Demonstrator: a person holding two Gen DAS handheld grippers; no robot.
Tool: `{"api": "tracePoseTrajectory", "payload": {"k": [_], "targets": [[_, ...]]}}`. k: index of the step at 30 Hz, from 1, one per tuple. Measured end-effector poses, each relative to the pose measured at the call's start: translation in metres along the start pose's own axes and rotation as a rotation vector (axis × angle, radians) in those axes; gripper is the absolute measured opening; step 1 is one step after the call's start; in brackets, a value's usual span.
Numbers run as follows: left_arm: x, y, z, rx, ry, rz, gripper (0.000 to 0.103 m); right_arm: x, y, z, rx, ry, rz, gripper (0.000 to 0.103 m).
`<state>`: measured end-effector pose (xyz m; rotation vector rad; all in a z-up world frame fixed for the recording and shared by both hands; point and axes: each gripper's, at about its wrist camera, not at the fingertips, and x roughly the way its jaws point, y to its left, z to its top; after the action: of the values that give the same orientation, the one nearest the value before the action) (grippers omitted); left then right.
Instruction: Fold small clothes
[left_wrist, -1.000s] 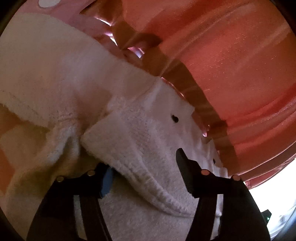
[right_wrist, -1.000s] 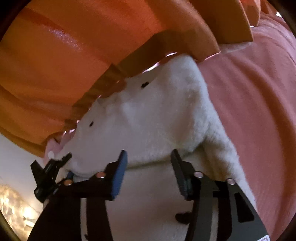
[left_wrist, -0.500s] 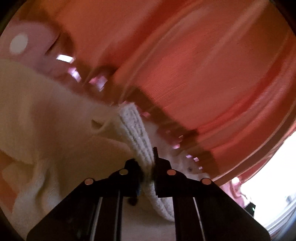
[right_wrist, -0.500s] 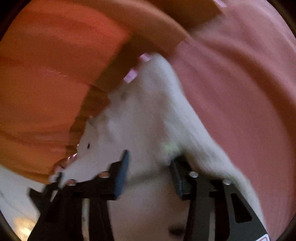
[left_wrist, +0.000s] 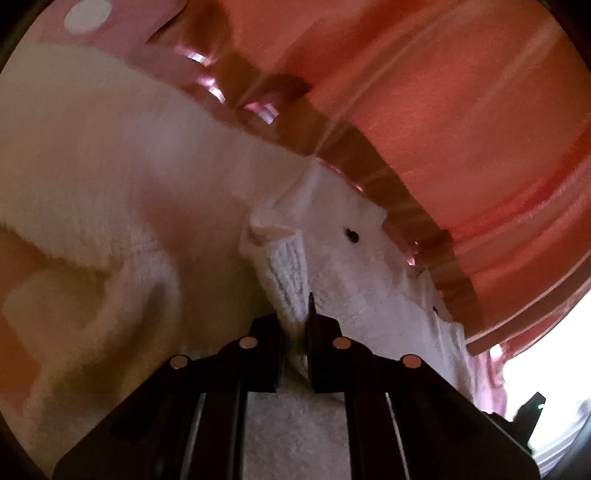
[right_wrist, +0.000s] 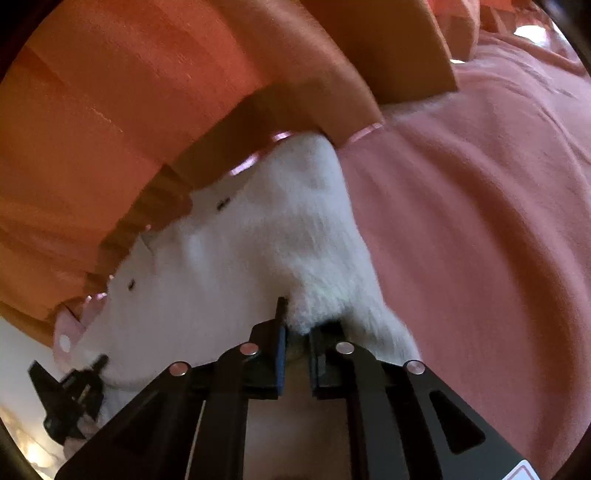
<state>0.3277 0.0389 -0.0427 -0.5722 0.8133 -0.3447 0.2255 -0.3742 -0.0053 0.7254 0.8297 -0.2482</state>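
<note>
A small fluffy white garment with dark buttons lies on a pink bedsheet. In the left wrist view my left gripper is shut on a ribbed white hem of the garment. In the right wrist view my right gripper is shut on a fold of the same white garment near its right edge. The left gripper shows at the lower left of the right wrist view, at the garment's far end.
Orange pleated curtain fabric hangs close behind the garment, also seen in the left wrist view. The pink bedsheet spreads to the right. Bright window light sits at lower right.
Both grippers have gone from open around the garment's edge to shut on it. The left closed first on the ribbed hem, then the right closed on the fold.
</note>
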Motion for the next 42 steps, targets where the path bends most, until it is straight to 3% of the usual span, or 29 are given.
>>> {"api": "tracePoseTrajectory", "payload": {"k": [2,4,6,7,9,10,11,13,15,17,19,20,21,22,23,24,27,31,32,34,36,37,38,39,41,42], "targets": [[0.006,0.007,-0.001,-0.032,0.021,-0.008,0.010,-0.031,0.019,-0.009,-0.067,-0.088,-0.052,0.017],[0.005,0.009,-0.001,-0.043,0.021,-0.018,0.010,-0.050,0.047,-0.013,-0.163,-0.155,0.013,0.017],[0.008,0.006,-0.001,-0.031,0.019,-0.008,0.010,-0.043,0.107,-0.014,-0.337,-0.152,0.108,0.017],[0.006,0.005,-0.002,-0.030,0.019,-0.008,0.010,-0.029,0.128,-0.015,-0.396,-0.113,0.155,0.018],[0.005,0.005,-0.001,-0.037,0.018,-0.017,0.010,0.028,0.185,-0.027,-0.508,0.109,0.305,0.020],[0.002,0.006,-0.001,-0.039,0.019,-0.020,0.010,0.047,0.199,-0.031,-0.526,0.166,0.337,0.020],[0.003,0.006,0.000,-0.039,0.020,-0.022,0.010,0.073,0.216,-0.040,-0.557,0.214,0.339,0.020],[0.002,0.005,0.000,-0.039,0.021,-0.023,0.010,0.116,0.232,-0.049,-0.640,0.256,0.245,0.018],[0.001,0.007,0.000,-0.043,0.022,-0.029,0.010,0.120,0.213,-0.036,-0.637,0.215,0.263,0.006],[0.001,0.007,0.001,-0.040,0.056,-0.012,0.010,0.108,0.175,-0.009,-0.547,0.163,0.202,0.004],[0.001,0.009,0.002,-0.045,0.058,-0.019,0.010,0.093,0.117,0.023,-0.425,0.110,0.137,0.006],[0.001,0.009,0.003,-0.047,0.058,-0.022,0.010,0.081,0.074,0.041,-0.344,0.072,0.054,0.004],[0.000,0.009,0.003,-0.051,0.057,-0.027,0.010,0.066,0.031,0.055,-0.251,0.048,0.064,0.000],[-0.001,0.009,0.003,-0.052,0.056,-0.030,0.011,0.050,0.001,0.062,-0.169,0.015,0.003,0.000],[-0.003,0.010,0.003,-0.056,0.051,-0.031,0.011,0.037,-0.017,0.065,-0.137,-0.009,-0.045,0.000],[-0.005,0.009,0.003,-0.057,0.049,-0.031,0.011,0.017,-0.031,0.064,-0.121,-0.028,-0.025,0.000],[-0.027,0.008,-0.003,-0.035,0.041,0.016,0.016,-0.022,-0.029,0.044,-0.201,-0.047,-0.113,0.031],[-0.075,0.009,-0.013,0.047,0.083,0.134,0.020,-0.065,-0.019,0.003,-0.320,-0.011,-0.097,0.066],[-0.090,0.012,-0.015,0.053,0.089,0.153,0.023,-0.074,-0.017,-0.014,-0.347,-0.017,-0.092,0.068],[-0.129,0.023,-0.024,0.052,0.090,0.197,0.047,-0.080,-0.012,-0.039,-0.381,-0.013,-0.088,0.068],[-0.162,0.038,-0.037,0.037,0.086,0.247,0.053,-0.081,-0.001,-0.057,-0.400,0.028,-0.089,0.068],[-0.170,0.045,-0.045,0.031,0.106,0.261,0.053,-0.080,0.007,-0.062,-0.416,0.037,-0.044,0.068],[-0.176,0.053,-0.054,0.023,0.142,0.272,0.053,-0.083,0.015,-0.067,-0.424,0.032,-0.024,0.068],[-0.181,0.063,-0.068,-0.001,0.194,0.276,0.043,-0.082,0.021,-0.069,-0.429,0.028,-0.014,0.069],[-0.194,0.065,-0.078,0.015,0.211,0.286,0.015,-0.076,0.030,-0.072,-0.432,0.041,0.005,0.070],[-0.195,0.066,-0.080,-0.019,0.238,0.249,0.006,-0.074,0.032,-0.075,-0.428,0.049,0.011,0.070]]}}
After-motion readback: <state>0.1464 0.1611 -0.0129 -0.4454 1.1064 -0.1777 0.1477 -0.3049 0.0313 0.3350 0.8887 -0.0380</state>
